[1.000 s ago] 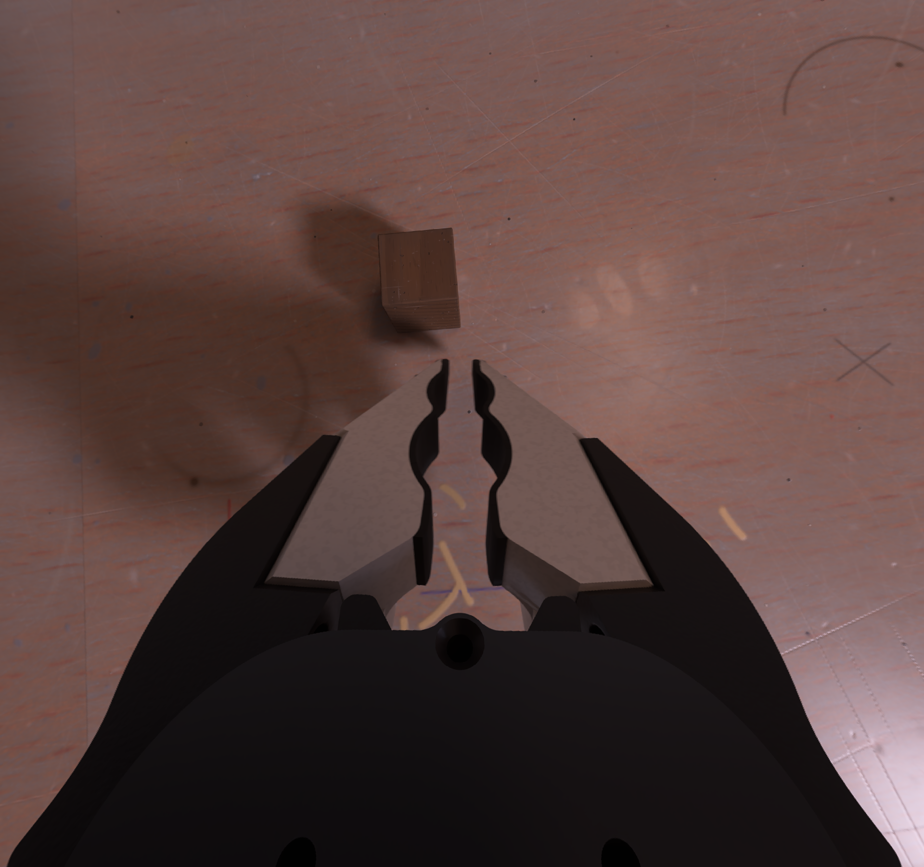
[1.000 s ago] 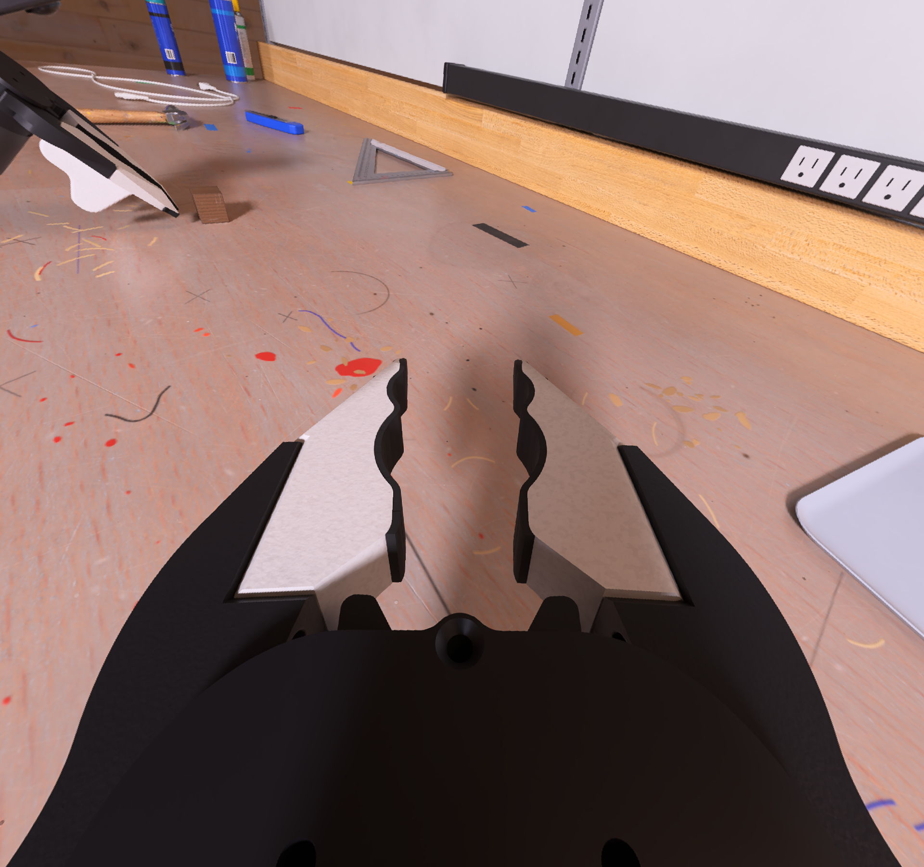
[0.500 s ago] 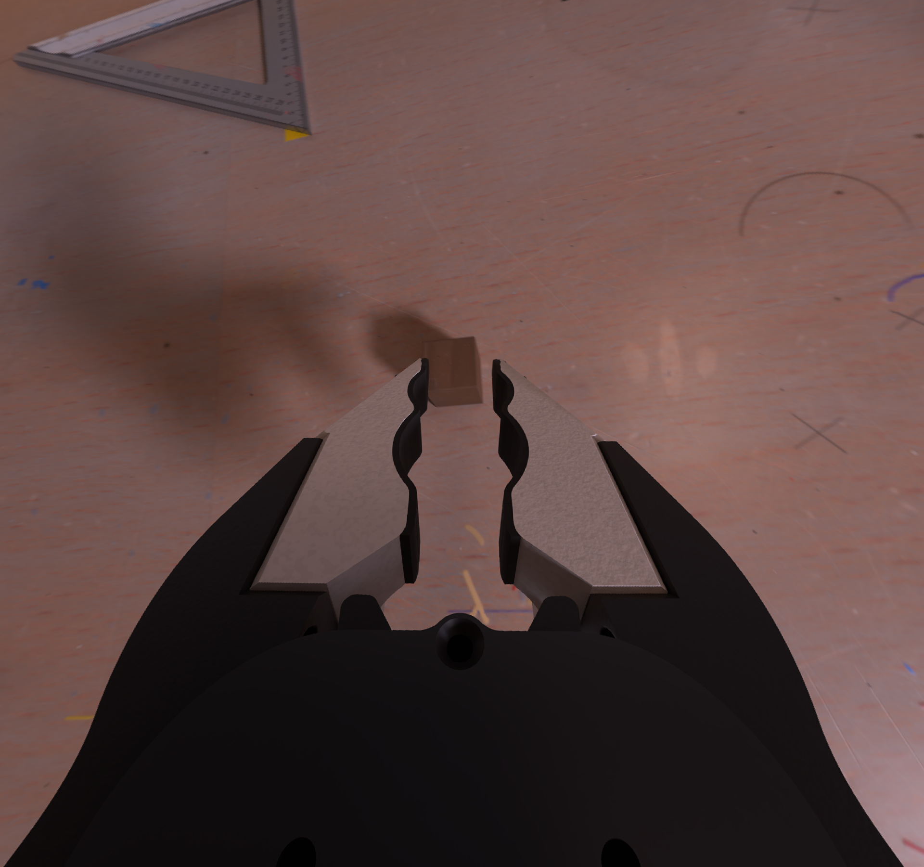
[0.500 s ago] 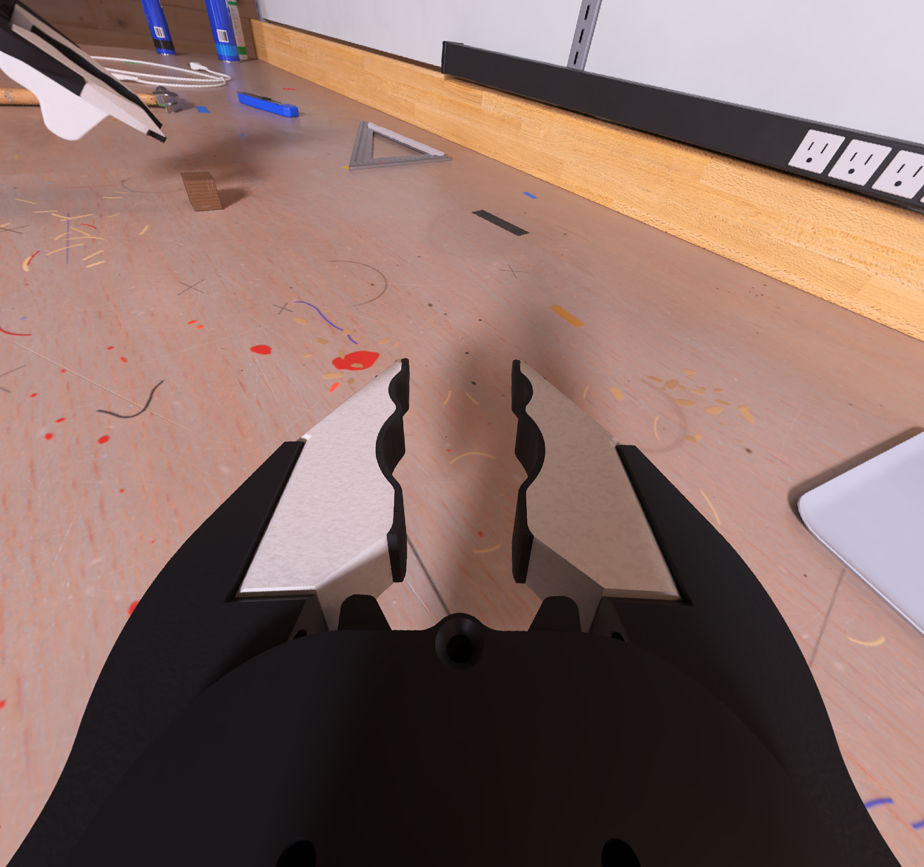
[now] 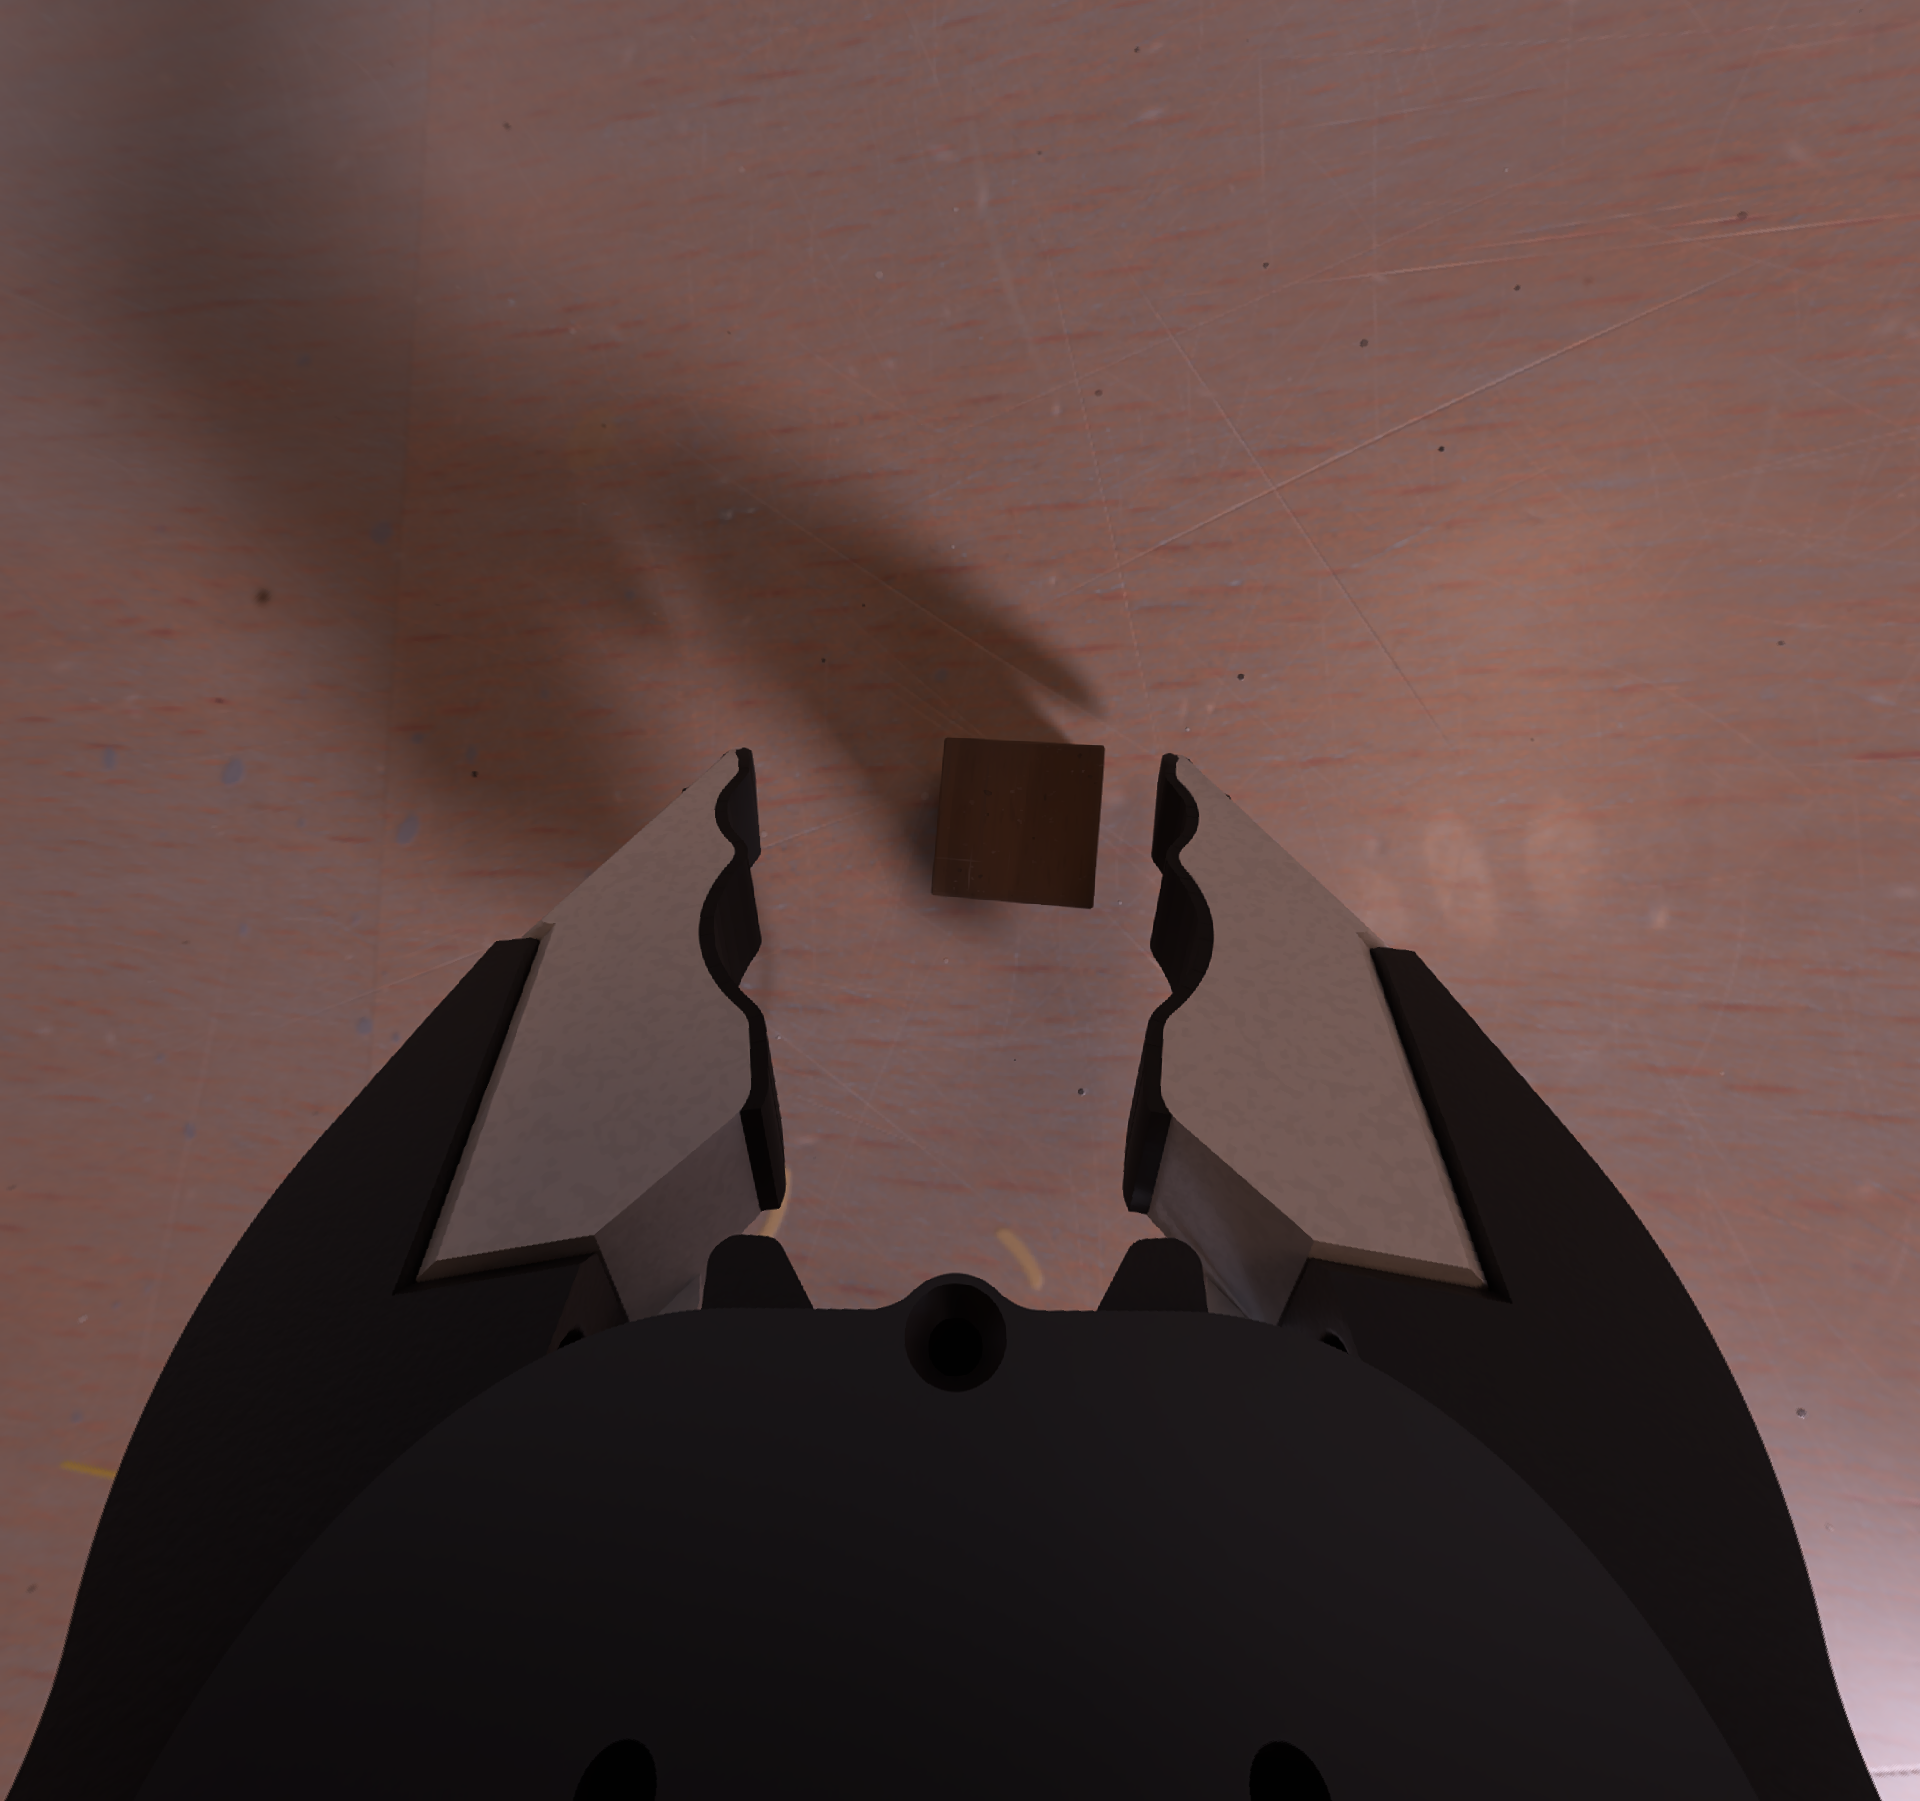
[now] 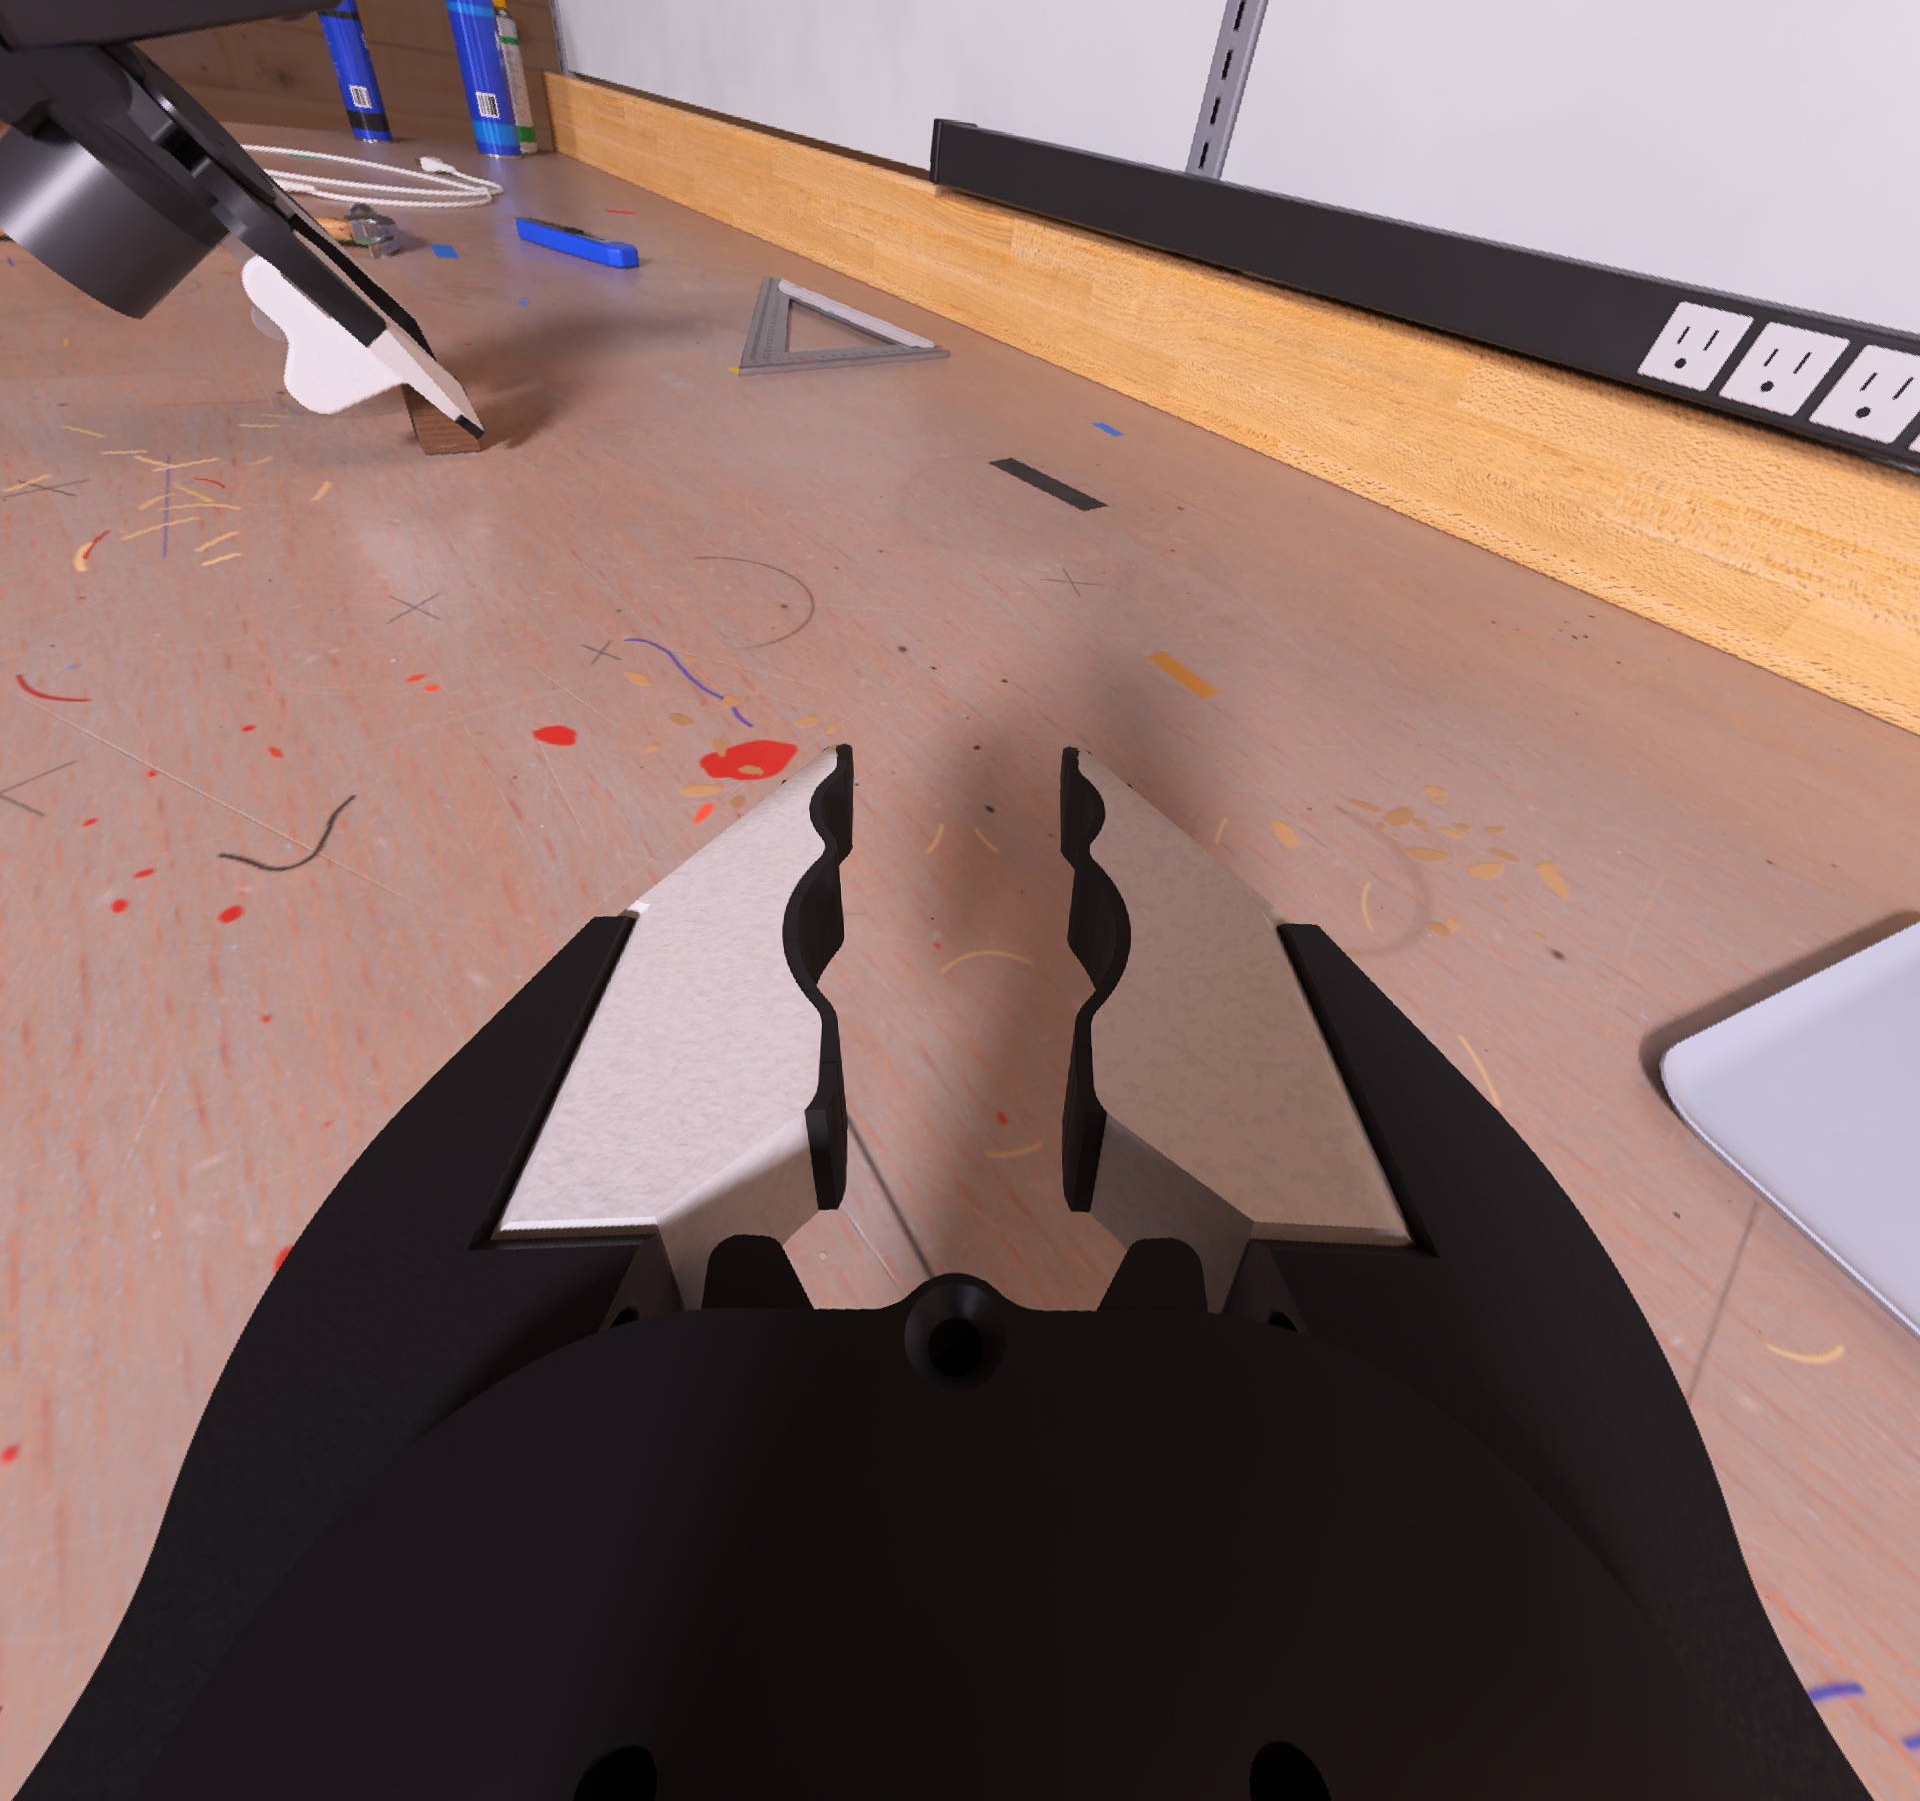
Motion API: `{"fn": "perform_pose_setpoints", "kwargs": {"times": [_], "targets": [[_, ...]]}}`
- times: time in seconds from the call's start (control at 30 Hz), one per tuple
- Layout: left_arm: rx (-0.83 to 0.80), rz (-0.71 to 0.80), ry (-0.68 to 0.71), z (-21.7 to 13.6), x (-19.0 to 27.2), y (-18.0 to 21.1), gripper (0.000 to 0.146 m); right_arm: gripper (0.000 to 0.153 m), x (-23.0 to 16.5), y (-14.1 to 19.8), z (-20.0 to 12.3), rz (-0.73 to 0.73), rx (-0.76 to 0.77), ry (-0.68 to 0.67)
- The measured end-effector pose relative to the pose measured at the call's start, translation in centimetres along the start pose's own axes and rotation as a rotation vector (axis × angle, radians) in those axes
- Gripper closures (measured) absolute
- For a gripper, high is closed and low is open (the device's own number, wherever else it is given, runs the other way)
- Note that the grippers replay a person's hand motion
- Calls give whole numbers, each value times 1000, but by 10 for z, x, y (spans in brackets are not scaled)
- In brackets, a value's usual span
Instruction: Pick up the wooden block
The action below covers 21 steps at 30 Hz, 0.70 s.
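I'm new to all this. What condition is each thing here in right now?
left gripper: open, fingers either side of the block, gaps on both sides
wooden block: flat on the workbench, not gripped
right gripper: open, empty, above the workbench
spray cans: upright at the back
metal triangle: lying flat
white cable: lying loose

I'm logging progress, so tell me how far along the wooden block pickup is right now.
Done: the left gripper is open and straddles the wooden block, which sits between its fingertips, closer to the right one. In hand: lining up the grasp; neither finger touches the block, which rests on the workbench. Left: closing on it and lifting. The right gripper is open and empty, far from the block.
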<state>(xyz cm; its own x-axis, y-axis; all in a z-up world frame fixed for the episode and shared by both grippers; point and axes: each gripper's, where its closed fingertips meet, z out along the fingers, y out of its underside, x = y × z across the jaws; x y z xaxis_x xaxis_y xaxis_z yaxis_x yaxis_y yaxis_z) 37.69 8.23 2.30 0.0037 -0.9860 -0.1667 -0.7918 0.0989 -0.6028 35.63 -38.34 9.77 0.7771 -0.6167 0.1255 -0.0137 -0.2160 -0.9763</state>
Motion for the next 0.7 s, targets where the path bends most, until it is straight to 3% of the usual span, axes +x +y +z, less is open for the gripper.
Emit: {"fn": "perform_pose_setpoints", "kwargs": {"times": [0.13, 0.3, 0.53, 0.7], "targets": [[-7, -44, 79, 2, 5, 3, 75, 113, -1, -1, -1, -2, 8, -2], [28, -23, 165, -4, 13, 11, 115, 114, -1, -2, -2, -3, 17, -5], [93, 68, 137, -9, 13, 12, 115, 114, -1, -2, -2, -6, 15, 1], [324, 380, -43, -40, 17, -9, 115, 114, 0, -2, -2, 1, 15, 2]]}}
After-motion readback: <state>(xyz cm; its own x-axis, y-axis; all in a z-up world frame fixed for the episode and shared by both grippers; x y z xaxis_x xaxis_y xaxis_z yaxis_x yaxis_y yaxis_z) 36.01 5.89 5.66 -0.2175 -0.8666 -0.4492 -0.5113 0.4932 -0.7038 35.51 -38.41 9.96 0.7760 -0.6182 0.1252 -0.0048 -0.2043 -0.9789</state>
